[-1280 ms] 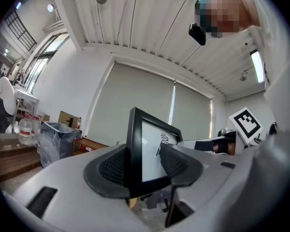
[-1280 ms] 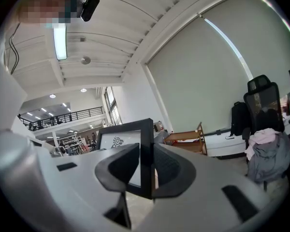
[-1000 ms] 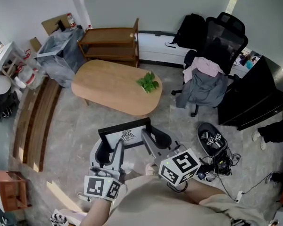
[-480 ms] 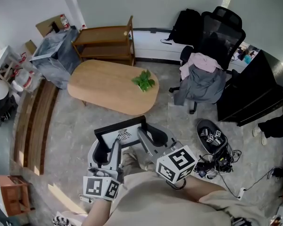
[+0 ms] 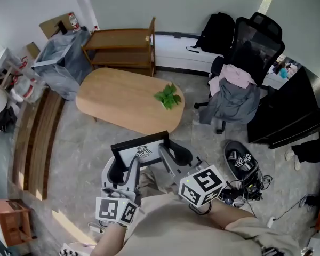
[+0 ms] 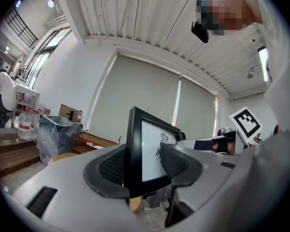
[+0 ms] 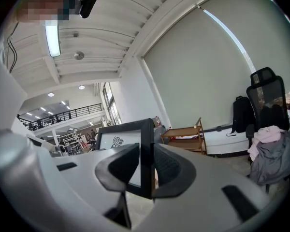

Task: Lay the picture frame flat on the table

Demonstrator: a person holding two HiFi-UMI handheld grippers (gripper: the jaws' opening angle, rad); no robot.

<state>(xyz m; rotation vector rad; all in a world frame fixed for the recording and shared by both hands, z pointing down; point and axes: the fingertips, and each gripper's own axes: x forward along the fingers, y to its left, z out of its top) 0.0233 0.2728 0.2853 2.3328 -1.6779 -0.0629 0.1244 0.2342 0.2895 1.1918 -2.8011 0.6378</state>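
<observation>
A black picture frame [image 5: 141,150] with a white print hangs upright in the air over the floor, short of the oval wooden table [image 5: 117,100]. My left gripper [image 5: 120,173] is shut on the frame's left edge and my right gripper [image 5: 174,157] is shut on its right edge. In the left gripper view the picture frame [image 6: 152,146] stands between the pads of the left gripper [image 6: 141,166], which press on it. The right gripper view shows the picture frame [image 7: 117,140] edge-on, clamped by the right gripper [image 7: 146,167]. A small green plant [image 5: 168,96] sits on the table's right end.
Behind the table stands a low wooden shelf [image 5: 125,49]. A grey covered bin [image 5: 64,60] is at the left, with wooden slats [image 5: 34,135] along the floor. An office chair with clothes [image 5: 237,92] and a black desk [image 5: 293,113] are at the right. Cables and gear [image 5: 242,167] lie on the floor.
The head view has shifted a little, so the room slides slightly. Both grippers keep the same hold on the frame, which stays upright in front of me.
</observation>
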